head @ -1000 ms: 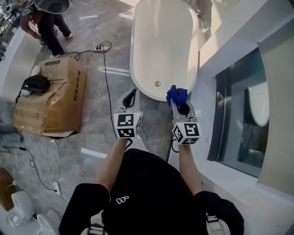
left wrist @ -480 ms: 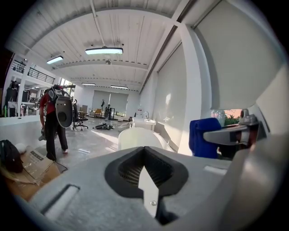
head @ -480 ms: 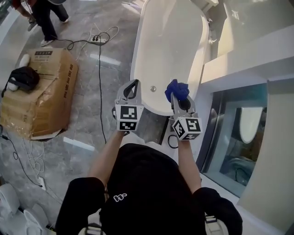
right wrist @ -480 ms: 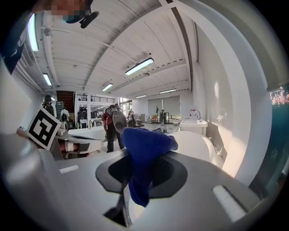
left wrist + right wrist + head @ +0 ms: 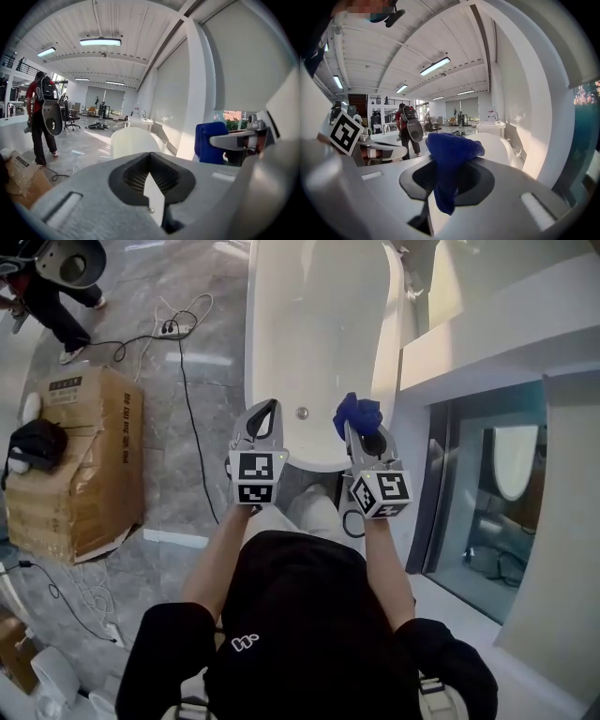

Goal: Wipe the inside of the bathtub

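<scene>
Standing at the near end of the bathtub (image 5: pixel 319 324), both tools raised over its rim. Pinching the blue cloth (image 5: pixel 358 413) tight in the right hand-held gripper (image 5: pixel 367 435), most of the fabric bunched above the jaws, likely to give a soft pad for pressing on the enamel. Holding the left hand-held gripper (image 5: pixel 265 416) alongside, jaws together on nothing, probably just riding along for balance. Not touching the tub yet; cloth poised over the basin's near end, close to the drain (image 5: pixel 301 412). Looking ahead: a long, bare white interior to sweep. Minding the right side, though: a raised white ledge (image 5: pixel 487 324) close along the tub's rim, so little elbow room there. Open floor on the left, apart from a cable (image 5: pixel 183 381) and a cardboard box (image 5: pixel 80 456) well off.
</scene>
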`<state>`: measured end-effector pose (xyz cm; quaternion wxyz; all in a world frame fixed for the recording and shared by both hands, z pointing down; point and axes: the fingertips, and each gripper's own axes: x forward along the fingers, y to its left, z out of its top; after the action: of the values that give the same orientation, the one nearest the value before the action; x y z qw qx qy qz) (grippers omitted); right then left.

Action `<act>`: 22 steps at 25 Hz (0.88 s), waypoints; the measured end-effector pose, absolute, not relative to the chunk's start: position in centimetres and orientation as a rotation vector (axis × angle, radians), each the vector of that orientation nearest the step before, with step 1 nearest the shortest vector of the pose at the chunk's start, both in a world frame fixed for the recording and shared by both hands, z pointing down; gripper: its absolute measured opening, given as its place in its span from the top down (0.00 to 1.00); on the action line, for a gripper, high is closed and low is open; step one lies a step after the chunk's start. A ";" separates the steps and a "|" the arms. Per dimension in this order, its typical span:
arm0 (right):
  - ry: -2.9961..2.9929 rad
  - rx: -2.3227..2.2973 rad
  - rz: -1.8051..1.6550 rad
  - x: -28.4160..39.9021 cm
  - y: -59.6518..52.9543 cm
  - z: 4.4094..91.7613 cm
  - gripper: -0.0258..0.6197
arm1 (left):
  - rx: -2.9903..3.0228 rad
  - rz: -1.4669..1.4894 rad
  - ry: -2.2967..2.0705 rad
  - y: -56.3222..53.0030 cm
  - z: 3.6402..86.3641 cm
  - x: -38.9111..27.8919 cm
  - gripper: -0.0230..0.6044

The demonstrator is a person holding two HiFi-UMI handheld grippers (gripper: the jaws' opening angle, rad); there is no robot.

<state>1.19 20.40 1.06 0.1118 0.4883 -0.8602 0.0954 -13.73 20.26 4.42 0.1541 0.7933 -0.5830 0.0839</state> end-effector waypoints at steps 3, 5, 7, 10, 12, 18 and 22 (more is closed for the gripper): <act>-2.505 1.455 0.313 3.6 19.3 1.9 0.84 | 2.269 0.265 -1.648 18.9 5.1 -11.8 0.96; -2.499 1.463 0.335 4.9 18.3 2.4 0.84 | 2.262 0.280 -1.641 17.9 5.5 -10.7 0.96; -2.504 1.456 0.364 5.8 17.1 3.1 0.84 | 2.244 0.294 -1.640 17.0 6.1 -9.9 0.96; -2.522 1.452 0.403 7.5 14.6 3.8 0.84 | 2.215 0.324 -1.640 15.2 6.7 -8.1 0.96; -2.541 1.452 0.415 9.0 12.2 4.0 0.84 | 2.196 0.338 -1.643 13.3 7.1 -6.7 0.96; -2.556 1.418 0.532 12.7 7.0 7.3 0.84 | 2.077 0.351 -1.700 9.4 8.6 -4.3 0.96; -2.545 1.379 0.572 13.2 5.7 8.8 0.84 | 2.015 0.314 -1.721 8.0 8.7 -4.4 0.96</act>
<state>13.16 5.68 8.78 0.0951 0.4652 -0.8586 0.1931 -4.44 7.98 8.67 0.2344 0.7340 -0.6271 0.1145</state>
